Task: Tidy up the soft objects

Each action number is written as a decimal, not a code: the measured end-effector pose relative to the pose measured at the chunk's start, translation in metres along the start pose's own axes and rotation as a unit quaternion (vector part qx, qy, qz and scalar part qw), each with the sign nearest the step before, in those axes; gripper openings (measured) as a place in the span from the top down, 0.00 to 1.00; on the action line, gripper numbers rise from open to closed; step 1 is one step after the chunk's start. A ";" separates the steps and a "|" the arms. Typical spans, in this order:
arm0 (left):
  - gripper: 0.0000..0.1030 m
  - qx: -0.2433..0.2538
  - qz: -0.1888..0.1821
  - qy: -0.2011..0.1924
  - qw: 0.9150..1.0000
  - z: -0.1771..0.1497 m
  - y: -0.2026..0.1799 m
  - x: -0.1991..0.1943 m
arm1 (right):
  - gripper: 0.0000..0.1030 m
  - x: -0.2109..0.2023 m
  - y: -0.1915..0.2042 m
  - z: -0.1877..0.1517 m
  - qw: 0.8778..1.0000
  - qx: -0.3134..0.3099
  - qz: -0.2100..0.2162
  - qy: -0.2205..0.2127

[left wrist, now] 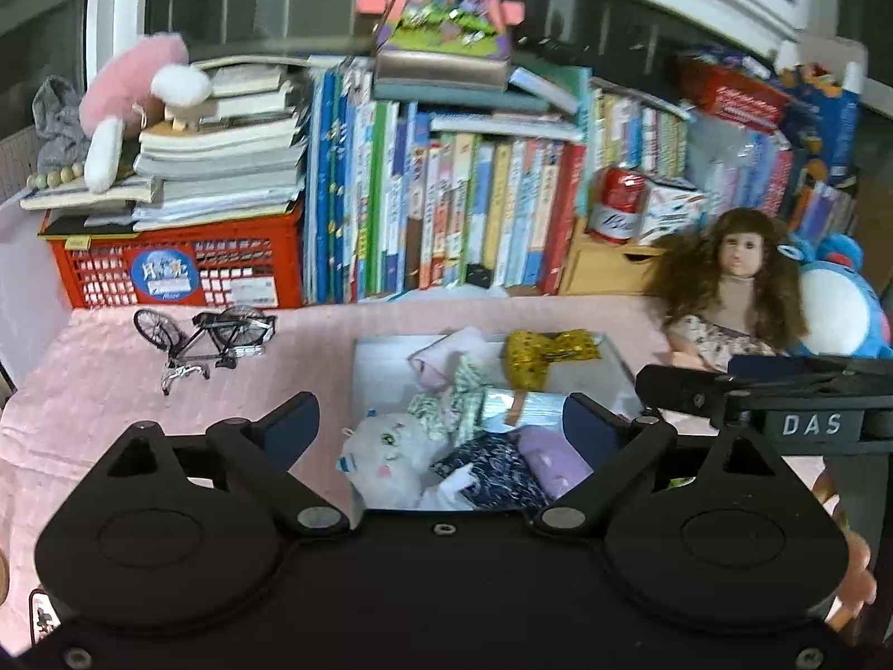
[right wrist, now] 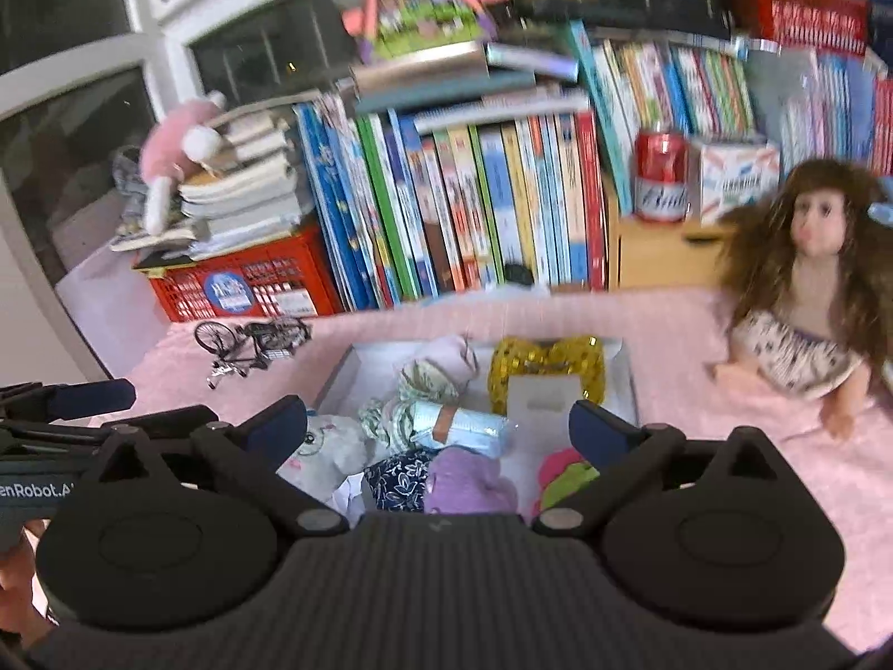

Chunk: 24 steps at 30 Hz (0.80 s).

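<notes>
On the left of the pink cloth [left wrist: 312, 329] stood a small model bicycle [left wrist: 206, 335], well apart from the work. In the middle lay a shallow white tray [left wrist: 379, 363] which already held the soft objects: a white plush cat [left wrist: 390, 458], a dark floral cloth [left wrist: 491, 472], a lilac cloth [left wrist: 550, 460], a green checked cloth [left wrist: 466, 396], a pale pink cloth [left wrist: 446, 354] and a gold sequin bow [left wrist: 550, 352]. In the right wrist view a wrapped pack of face masks [right wrist: 463, 424] and some pink and green pieces [right wrist: 563, 474] also lay inside. On the right a doll [right wrist: 803, 301] sat on the cloth outside the tray, and beside it a blue plush toy [left wrist: 843, 307].

The left gripper [left wrist: 441, 424] hovered over the near part of the tray with its jaws wide apart and nothing between them. The right gripper [right wrist: 438, 427] was the same, open and empty.

I think the main risk was a bad pick: the cloths lay one over another, so closing on one could drag its neighbour out, or a finger could catch the tray rim and push the tray. The two grippers were near each other and could collide.

The near edge of the tray was hidden behind both gripper bodies. The blue toy was cut off at the frame edge, and the right view was blurred, so the pink and green pieces could not be named.
</notes>
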<state>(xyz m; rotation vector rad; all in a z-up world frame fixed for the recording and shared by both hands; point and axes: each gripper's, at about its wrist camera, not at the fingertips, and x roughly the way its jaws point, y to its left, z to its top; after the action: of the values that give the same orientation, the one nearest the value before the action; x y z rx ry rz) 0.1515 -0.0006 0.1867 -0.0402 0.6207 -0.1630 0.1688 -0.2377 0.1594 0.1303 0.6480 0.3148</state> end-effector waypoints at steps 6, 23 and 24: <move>0.08 0.009 0.008 -0.035 0.999 -0.032 -0.007 -0.029 | 0.00 -0.043 0.005 -0.022 0.996 -0.043 -0.004 -0.073; 0.05 -0.010 0.039 -0.083 0.996 -0.136 -0.011 -0.068 | 0.00 -0.092 0.016 -0.120 0.976 -0.117 -0.034 -0.178; 0.05 -0.012 0.039 -0.081 0.996 -0.142 -0.010 -0.068 | 0.00 -0.092 0.015 -0.124 0.977 -0.114 -0.034 -0.179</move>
<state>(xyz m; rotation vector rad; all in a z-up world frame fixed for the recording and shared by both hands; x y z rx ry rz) 0.0134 0.0026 0.1114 -0.0513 0.4621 -0.0750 0.0201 -0.2514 0.1177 -0.0551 0.2562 0.2875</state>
